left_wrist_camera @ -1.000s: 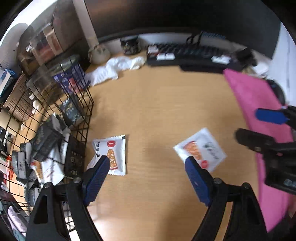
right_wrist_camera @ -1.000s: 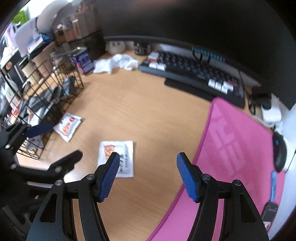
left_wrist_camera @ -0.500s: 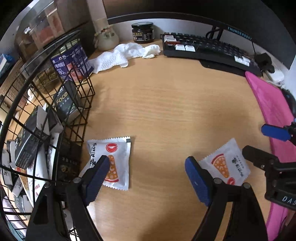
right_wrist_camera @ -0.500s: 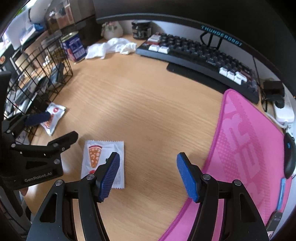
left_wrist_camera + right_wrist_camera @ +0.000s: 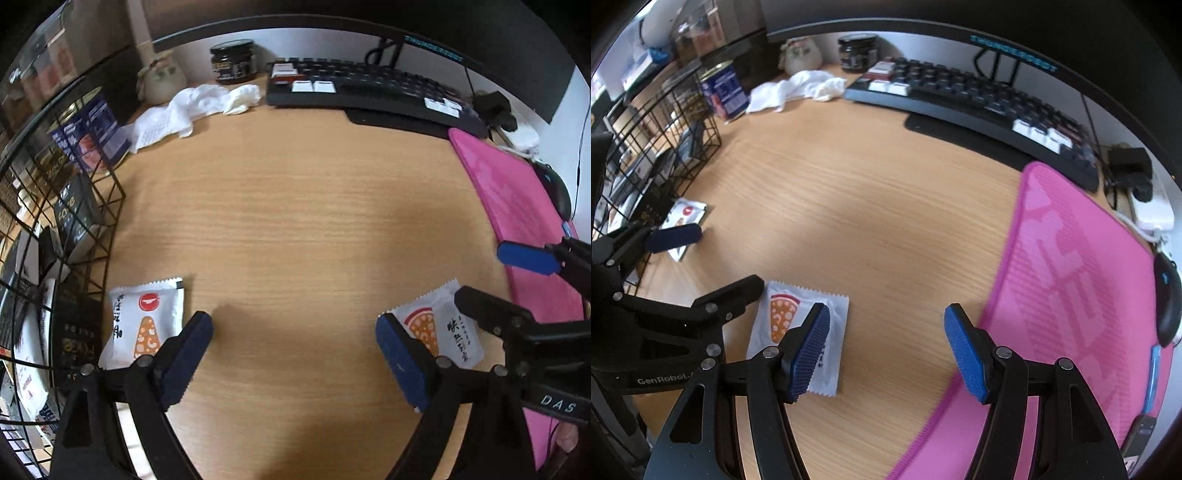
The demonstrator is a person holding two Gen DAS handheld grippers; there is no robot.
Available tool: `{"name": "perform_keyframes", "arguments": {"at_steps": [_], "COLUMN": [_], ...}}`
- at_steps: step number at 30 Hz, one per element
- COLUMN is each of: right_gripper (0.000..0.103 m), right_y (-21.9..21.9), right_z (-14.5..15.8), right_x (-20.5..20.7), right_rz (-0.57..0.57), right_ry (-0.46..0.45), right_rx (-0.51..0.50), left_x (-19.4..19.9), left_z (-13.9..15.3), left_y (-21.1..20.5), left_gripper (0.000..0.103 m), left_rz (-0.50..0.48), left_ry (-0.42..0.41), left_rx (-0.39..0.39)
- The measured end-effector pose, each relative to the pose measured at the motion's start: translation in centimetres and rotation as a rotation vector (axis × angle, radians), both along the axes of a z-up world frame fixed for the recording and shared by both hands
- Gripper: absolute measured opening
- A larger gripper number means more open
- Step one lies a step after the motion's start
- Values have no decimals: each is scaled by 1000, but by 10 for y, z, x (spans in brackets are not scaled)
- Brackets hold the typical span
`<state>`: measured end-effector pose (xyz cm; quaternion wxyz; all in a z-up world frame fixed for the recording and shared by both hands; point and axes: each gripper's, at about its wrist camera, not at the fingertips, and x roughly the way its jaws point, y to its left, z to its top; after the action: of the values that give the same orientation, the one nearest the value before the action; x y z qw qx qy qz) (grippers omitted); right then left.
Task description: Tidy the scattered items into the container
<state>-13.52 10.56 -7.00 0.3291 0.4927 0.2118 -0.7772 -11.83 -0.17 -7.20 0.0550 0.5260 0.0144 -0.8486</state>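
Two white snack packets with a pizza picture lie flat on the wooden desk. One packet (image 5: pixel 146 325) lies beside the black wire basket (image 5: pixel 92 229), by my left gripper's left finger. The other packet (image 5: pixel 443 332) lies just beyond its right finger, and shows under my right gripper's left finger in the right wrist view (image 5: pixel 798 332). My left gripper (image 5: pixel 295 354) is open and empty, low over the desk. My right gripper (image 5: pixel 886 347) is open and empty, and its fingers (image 5: pixel 524 256) reach in from the right. The basket (image 5: pixel 665 147) holds several boxes and packets.
A black keyboard (image 5: pixel 369 92) and a dark jar (image 5: pixel 232 61) stand at the back. A white cloth (image 5: pixel 192 107) lies back left beside a blue tin (image 5: pixel 724 92). A pink mat (image 5: pixel 1071 295) covers the right side, with a mouse (image 5: pixel 1167 299) on it.
Both grippers have drawn back and down toward the desk, so both packets sit nearer the fingers. Nothing was picked up; both grippers stay open.
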Motion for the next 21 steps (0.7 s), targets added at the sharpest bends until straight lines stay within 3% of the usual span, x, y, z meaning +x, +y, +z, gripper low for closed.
{"name": "perform_keyframes", "arguments": {"at_steps": [7, 10, 13, 17, 21], "right_gripper": [64, 64, 64, 64, 64], "right_y": [2, -1, -3, -4, -4], "right_z": [-2, -4, -3, -3, -4], "right_x": [2, 5, 8, 8, 8], "right_rz": [15, 28, 37, 39, 36], "right_ry": [-14, -16, -11, -9, -13], "right_rx": [-18, -21, -17, -15, -14], "left_x": [5, 6, 5, 5, 6], "left_z": [13, 9, 1, -1, -3], "left_y": [-10, -13, -17, -33, -34], "left_gripper": [91, 90, 91, 95, 98], "left_rz": [134, 163, 177, 201, 183], "left_ry": [51, 46, 41, 34, 31], "left_rx": [-197, -228, -204, -94, -86]}}
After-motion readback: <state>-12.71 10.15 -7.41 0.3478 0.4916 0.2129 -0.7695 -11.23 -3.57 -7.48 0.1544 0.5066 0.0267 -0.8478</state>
